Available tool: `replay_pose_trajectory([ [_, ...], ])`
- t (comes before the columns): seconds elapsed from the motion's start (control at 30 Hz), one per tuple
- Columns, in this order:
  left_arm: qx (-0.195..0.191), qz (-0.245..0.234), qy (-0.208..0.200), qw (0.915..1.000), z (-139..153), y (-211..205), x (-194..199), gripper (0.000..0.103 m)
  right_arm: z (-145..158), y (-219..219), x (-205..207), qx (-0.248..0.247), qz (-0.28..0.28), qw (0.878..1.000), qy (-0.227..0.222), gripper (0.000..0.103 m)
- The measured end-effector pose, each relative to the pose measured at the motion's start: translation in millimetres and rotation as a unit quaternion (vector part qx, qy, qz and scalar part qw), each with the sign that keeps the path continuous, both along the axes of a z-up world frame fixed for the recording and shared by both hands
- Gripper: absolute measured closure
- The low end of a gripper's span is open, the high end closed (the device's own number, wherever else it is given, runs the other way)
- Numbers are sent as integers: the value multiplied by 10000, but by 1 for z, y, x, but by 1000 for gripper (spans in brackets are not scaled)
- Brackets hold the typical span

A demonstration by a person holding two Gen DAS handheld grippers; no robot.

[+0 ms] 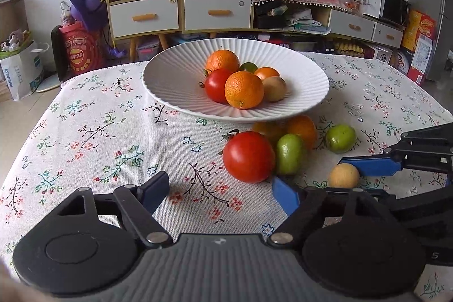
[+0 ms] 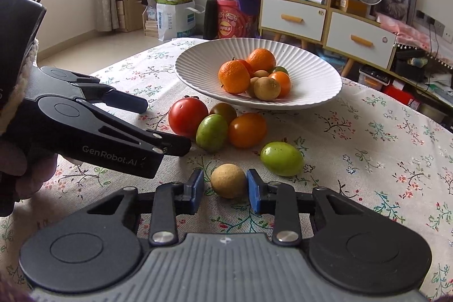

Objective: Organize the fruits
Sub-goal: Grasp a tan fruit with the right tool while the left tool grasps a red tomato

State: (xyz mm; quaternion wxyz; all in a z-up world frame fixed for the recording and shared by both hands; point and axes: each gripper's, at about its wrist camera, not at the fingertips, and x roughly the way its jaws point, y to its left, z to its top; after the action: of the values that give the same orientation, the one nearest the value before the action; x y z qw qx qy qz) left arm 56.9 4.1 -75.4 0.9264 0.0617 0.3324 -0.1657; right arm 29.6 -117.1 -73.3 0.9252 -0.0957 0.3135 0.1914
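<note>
a floral cloth (image 1: 99, 137), coarse-woven and printed with twigs and small blossoms, covers the table, and on it sits a wide white bowl (image 1: 170, 81) with fine radial ribs and a matte glaze. inside the bowl lie two dimpled oranges (image 1: 244, 89), a glossy red tomato (image 1: 216, 85), a smooth orange tomato (image 1: 266, 72), a bit of green fruit behind them and dull tan longans (image 2: 266, 88). in front of the bowl, loose on the cloth, a big shiny tomato (image 1: 248, 156) with a dried stem touches an oval green jujube (image 1: 288, 154); behind these are an orange oval tomato (image 2: 247, 130) and a darker greenish one (image 2: 224, 112), all bunched together. a second jujube (image 2: 281, 159), waxy and speckled, lies apart to the right. the right gripper (image 2: 228, 187), black plastic arms with blue rubbery pads (image 2: 253, 191), is pinched on a small round longan (image 2: 228, 181) with a rough matte skin, which sits on the cloth between the pads; the pads touch its sides. the left gripper (image 1: 218, 188) is spread, its pads not pressing anything, its right pad just beside the big tomato and the first jujube. in the right view its arms reach in from the left with a hand (image 2: 17, 160) and a knitted cuff behind
</note>
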Motion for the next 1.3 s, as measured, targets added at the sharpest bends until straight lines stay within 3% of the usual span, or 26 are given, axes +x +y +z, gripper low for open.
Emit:
replay_pose_trajectory([
  [0.23,-97,-63,-8,9999,1,-7,3,40,1,-1,0,-28,-18,10000,18,78],
  [0.5,-80,-247,-36,9997,3,-12,2,65,3,0,0,-50,-5,10000,49,79],
  [1.23,-148,-288,159,9993,21,0,-13,68,20,-4,4,70,-169,9997,179,79],
  [1.3,-178,-300,133,9993,24,2,-14,78,23,-4,4,81,-187,9997,153,79],
])
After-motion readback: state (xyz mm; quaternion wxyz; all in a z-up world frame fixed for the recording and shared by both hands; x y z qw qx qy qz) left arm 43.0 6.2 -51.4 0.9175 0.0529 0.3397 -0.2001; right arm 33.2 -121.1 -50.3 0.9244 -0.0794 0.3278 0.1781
